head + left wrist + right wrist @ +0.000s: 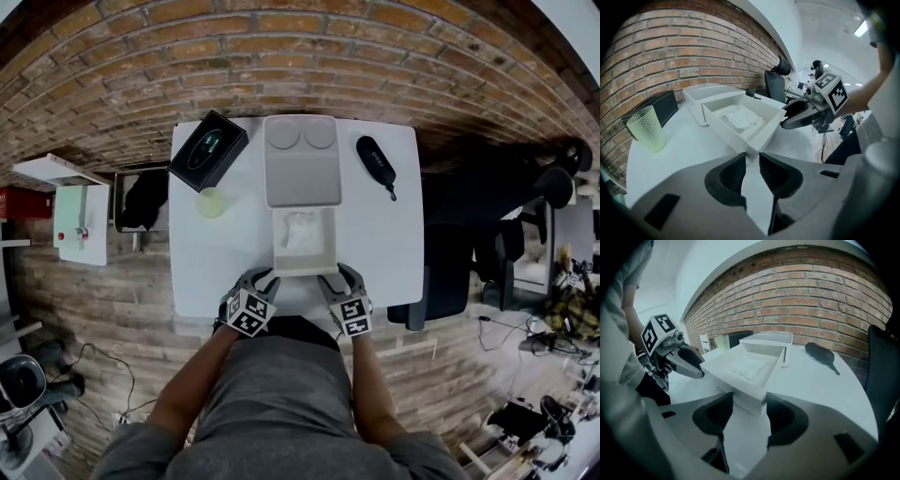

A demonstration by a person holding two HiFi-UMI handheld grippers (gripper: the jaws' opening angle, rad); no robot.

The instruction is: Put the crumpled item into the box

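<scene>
Risk: an uneven pull tipping the white box (302,268); left gripper (262,277) clamps its seven-o'clock corner, right gripper (336,275) its five-o'clock corner; crumpled tissue (302,232) already lies inside; a slipping corner grip could spill it.

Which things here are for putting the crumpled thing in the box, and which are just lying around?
For the job: crumpled item, box, left gripper, right gripper.
Just lying about: green cup, black case, black pouch.
</scene>
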